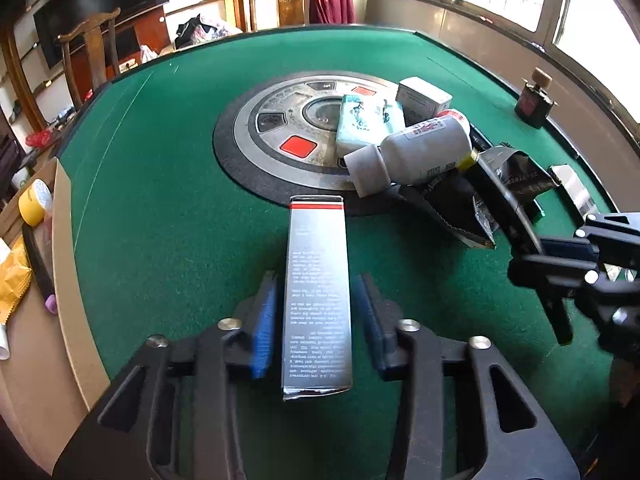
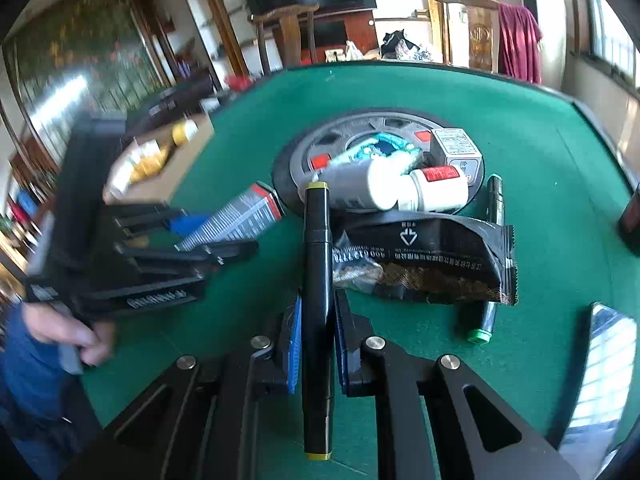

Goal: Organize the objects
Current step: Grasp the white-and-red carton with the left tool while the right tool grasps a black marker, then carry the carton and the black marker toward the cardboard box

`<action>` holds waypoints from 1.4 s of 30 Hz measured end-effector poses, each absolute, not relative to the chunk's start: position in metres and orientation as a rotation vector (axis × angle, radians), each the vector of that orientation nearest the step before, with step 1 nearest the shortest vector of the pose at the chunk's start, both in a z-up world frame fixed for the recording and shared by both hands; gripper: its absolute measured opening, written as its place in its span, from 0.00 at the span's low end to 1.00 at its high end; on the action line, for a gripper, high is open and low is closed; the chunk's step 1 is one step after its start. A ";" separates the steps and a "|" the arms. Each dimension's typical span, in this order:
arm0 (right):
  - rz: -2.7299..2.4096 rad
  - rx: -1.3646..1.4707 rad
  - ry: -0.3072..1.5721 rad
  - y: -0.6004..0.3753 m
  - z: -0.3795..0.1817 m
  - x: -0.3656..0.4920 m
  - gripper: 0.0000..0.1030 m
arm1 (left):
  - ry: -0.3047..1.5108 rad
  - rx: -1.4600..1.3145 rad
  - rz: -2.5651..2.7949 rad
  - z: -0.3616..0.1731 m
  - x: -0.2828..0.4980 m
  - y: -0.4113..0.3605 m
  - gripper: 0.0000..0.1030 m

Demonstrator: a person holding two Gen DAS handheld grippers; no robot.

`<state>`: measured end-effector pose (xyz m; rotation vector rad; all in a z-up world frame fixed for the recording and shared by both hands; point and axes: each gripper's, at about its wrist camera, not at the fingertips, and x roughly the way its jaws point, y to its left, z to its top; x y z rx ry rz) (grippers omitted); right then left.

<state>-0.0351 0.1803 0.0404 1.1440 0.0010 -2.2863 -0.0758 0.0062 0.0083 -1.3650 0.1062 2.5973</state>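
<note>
- Your left hand-held gripper point(image 1: 316, 320) sits low over the green table point(image 1: 160, 220) with its blue pads point(image 1: 264, 320) spread wide — the long silver box point(image 1: 316, 292) lies lengthwise between them, and there is a gap on each side, so nothing is clamped.
- Your right hand-held gripper point(image 2: 316, 340) is closed narrow on the black marker point(image 2: 317, 300), yellow-capped at both ends, which runs straight out along the fingers.
- Only the right wrist view shows your left hand point(image 2: 72, 336) wrapped round the handle of the left tool, blurred, with the silver box point(image 2: 236, 218) angled between its fingers.
- Only the left wrist view shows the right tool point(image 1: 560, 268) from outside, at the right edge and pointing toward the pile; whether the marker is in it cannot be told from there.
- Just past the marker tip lies a black snack packet point(image 2: 432, 264), crumpled, with a second, green-capped marker point(image 2: 490, 264) passing under its right end — hidden in the left view.
- Behind the packet two white bottles point(image 2: 400, 188) lie on their sides, touching, on the edge of the round centre panel point(image 1: 276, 128).
- Beyond them are a pale teal tissue pack point(image 1: 366, 120) and a small white carton point(image 1: 424, 94), close together.
- Far right in the left view, a dark square bottle point(image 1: 534, 100) with a cork-coloured stopper stands upright near the table rim, well apart from the pile.
</note>
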 end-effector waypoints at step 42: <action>-2.354 1.071 -0.250 0.142 0.048 -0.036 0.13 | 0.028 -1.033 2.919 0.054 -0.050 -0.022 0.26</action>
